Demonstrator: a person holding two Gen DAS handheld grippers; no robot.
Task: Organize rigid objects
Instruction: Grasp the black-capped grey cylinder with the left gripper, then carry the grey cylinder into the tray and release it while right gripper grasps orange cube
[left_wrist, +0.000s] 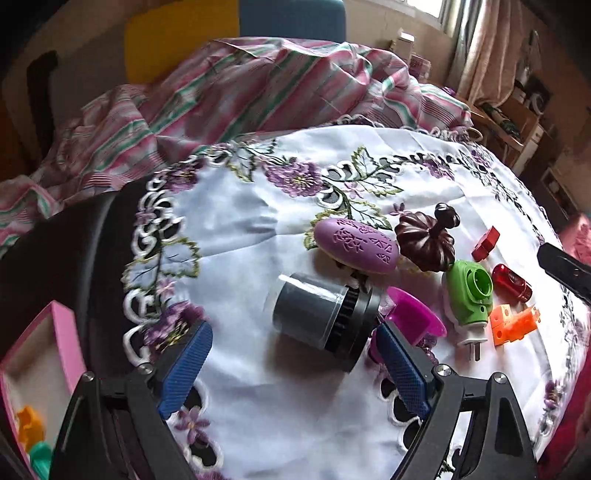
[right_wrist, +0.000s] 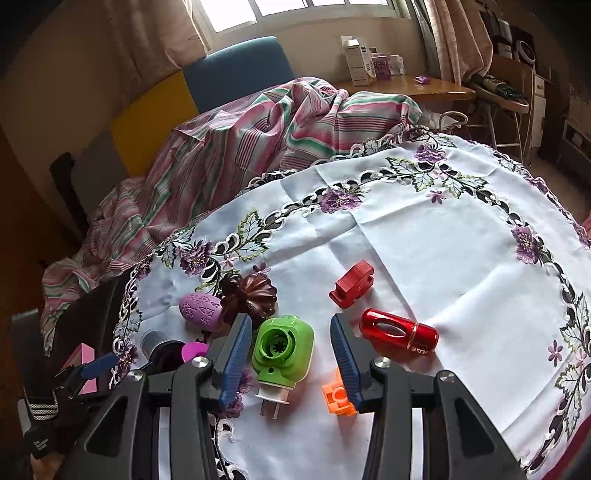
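Note:
My left gripper (left_wrist: 293, 356) is open wide, low over the white embroidered tablecloth (left_wrist: 236, 229). A grey cylinder with a black cap (left_wrist: 317, 314) lies on its side just ahead of the blue pads, untouched. Beside it are a magenta cup (left_wrist: 413, 317), a purple oval (left_wrist: 354, 245) and a dark brown pumpkin-shaped piece (left_wrist: 424, 243). My right gripper (right_wrist: 291, 356) is open and straddles a green plug-in device (right_wrist: 284, 350) lying on the cloth, with a gap at the right pad. Around it lie an orange block (right_wrist: 336, 398), a red cylinder (right_wrist: 399, 332) and a red block (right_wrist: 351, 284).
A pink box (left_wrist: 40, 350) holding orange and green pieces sits off the table's left edge by a black chair (left_wrist: 92, 251). A striped pink and green cloth (left_wrist: 221, 92) is heaped behind the table. The right gripper's dark finger (left_wrist: 561, 266) reaches in from the right.

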